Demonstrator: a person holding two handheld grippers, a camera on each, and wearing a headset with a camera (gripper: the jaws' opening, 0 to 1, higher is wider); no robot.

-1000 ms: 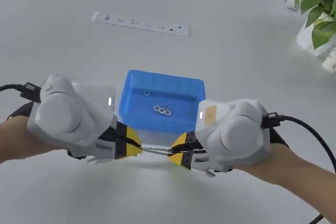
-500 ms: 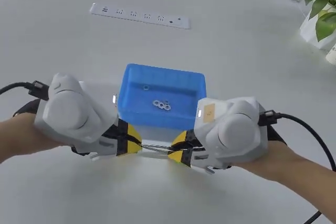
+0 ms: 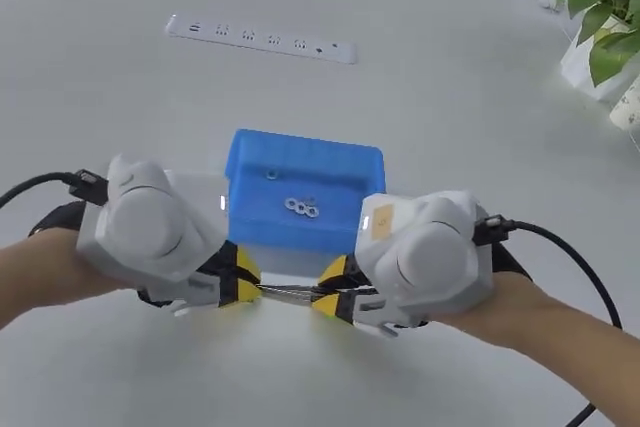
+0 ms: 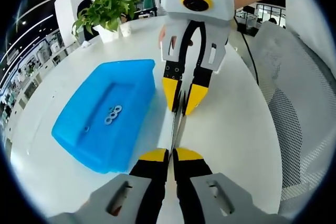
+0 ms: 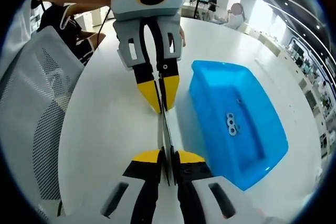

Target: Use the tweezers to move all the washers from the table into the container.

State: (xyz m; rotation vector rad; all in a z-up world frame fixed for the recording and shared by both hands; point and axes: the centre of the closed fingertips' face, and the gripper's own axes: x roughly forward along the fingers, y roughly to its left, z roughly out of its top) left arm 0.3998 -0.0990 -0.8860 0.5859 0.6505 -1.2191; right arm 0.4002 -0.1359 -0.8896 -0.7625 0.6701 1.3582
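Head view has the tweezers (image 3: 288,291) at lower centre, spanned between two claws. The left gripper (image 3: 247,283) is clenched on one end and the right gripper (image 3: 328,296) on the other, just in front of the blue container (image 3: 300,143). Several washers (image 3: 300,209) lie inside it, at mid-frame. The risk, as I judge it, is the handover: if one claw lets go before the other grips squarely, the thin tweezers may pivot or drop onto the table (image 3: 450,77). Pulling apart could bend them.
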